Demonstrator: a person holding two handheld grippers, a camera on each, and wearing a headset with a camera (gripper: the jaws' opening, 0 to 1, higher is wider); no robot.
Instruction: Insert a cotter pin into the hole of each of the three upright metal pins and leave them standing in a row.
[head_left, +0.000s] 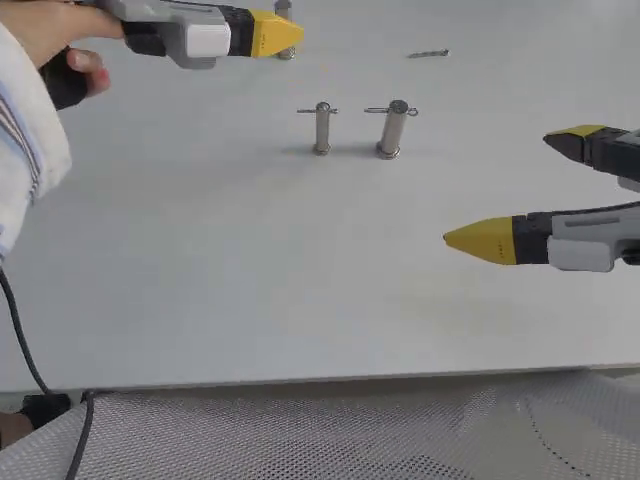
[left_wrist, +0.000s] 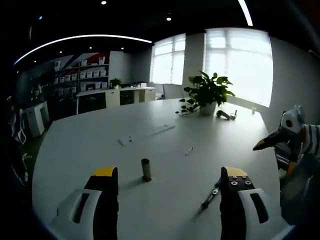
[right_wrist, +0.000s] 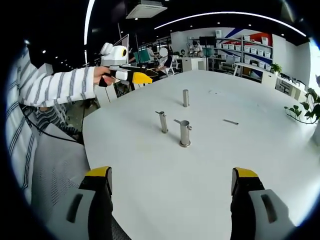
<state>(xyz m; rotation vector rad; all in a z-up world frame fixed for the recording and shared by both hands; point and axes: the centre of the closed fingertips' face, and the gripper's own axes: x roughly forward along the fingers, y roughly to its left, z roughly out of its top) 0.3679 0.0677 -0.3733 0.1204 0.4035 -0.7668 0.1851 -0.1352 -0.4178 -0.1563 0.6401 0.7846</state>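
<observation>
Two of the three upright metal pins already carry a cotter pin through the hole near the top. These, the left pin (head_left: 322, 128) and the right pin (head_left: 390, 129), stand side by side, near each other, in the middle of the white table (head_left: 250, 280). Farther back and well apart from that pair stands the third pin (right_wrist: 185, 98), its top bare; in the head view it is mostly hidden behind a yellow jaw tip. One loose cotter pin (head_left: 428, 54) lies flat on the table, off to the right of it. At the far left a hand (head_left: 50, 35) holds the left gripper (left_wrist: 169, 174) above the table, its jaws spread wide with nothing clamped — in its own view the bare pin stands just ahead, between them. A slim dark piece (left_wrist: 210, 196) lies on the table just beside one jaw, too small to identify. Over the table's right side the right gripper (head_left: 498, 189) hovers — jaws wide apart, empty, pointing toward the pair.
</observation>
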